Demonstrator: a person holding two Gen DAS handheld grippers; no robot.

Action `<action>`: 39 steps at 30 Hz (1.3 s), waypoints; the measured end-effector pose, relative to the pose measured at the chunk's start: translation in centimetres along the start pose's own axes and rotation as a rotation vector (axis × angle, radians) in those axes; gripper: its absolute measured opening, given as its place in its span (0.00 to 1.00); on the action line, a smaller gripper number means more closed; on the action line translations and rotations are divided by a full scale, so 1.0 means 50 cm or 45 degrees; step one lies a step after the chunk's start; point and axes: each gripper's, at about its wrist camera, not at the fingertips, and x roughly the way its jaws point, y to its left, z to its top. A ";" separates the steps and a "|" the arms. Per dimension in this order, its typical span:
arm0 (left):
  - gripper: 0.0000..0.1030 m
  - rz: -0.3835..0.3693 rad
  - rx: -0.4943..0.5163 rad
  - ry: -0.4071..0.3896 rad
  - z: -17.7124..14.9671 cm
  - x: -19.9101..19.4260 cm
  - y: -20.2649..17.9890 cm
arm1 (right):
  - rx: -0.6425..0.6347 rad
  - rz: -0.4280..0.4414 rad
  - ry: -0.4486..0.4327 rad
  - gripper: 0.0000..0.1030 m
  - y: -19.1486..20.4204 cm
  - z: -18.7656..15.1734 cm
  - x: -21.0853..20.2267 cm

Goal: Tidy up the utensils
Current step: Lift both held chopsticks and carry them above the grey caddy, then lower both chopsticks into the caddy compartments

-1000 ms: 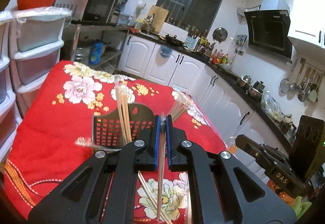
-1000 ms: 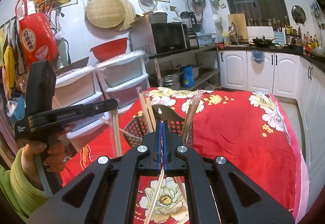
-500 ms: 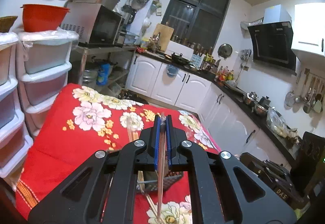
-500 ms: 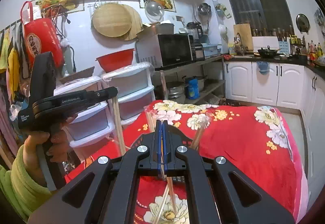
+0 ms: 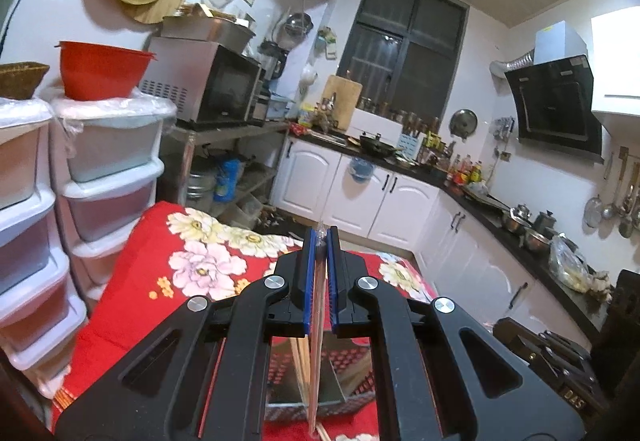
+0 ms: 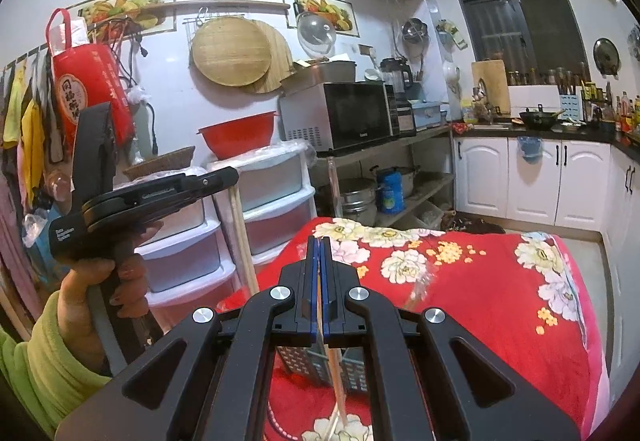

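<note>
My left gripper (image 5: 320,237) is shut on a pair of wrapped wooden chopsticks (image 5: 316,361) that hang down from its blue pads over a dark mesh utensil basket (image 5: 352,365) on the red flowered tablecloth (image 5: 160,281). My right gripper (image 6: 319,243) is shut on another wrapped chopstick pair (image 6: 336,377), held above the same basket (image 6: 304,365). The right wrist view also shows the left gripper (image 6: 224,177) raised at the left, with its chopsticks (image 6: 242,237) hanging down.
Stacked plastic drawers (image 5: 104,177) with a red bowl (image 5: 100,71) stand left of the table. A microwave (image 6: 340,115) sits on a metal shelf behind. White cabinets (image 5: 360,193) and a cluttered counter run along the far and right walls.
Both grippers have risen and tilted upward with their chopsticks. The basket has dropped to the bottom of both views, and more of the wall shows.
</note>
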 end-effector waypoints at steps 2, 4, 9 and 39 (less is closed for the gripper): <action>0.01 0.010 -0.009 -0.006 0.007 0.006 0.007 | -0.003 0.004 -0.002 0.01 0.001 0.007 0.009; 0.01 0.024 -0.019 -0.014 0.012 0.011 0.015 | -0.004 0.010 -0.006 0.01 0.002 0.014 0.018; 0.01 0.060 -0.045 -0.037 0.022 0.026 0.028 | 0.000 0.017 -0.018 0.01 0.001 0.034 0.039; 0.01 0.118 -0.007 -0.034 -0.001 0.130 0.065 | 0.064 -0.005 -0.054 0.01 -0.025 0.077 0.180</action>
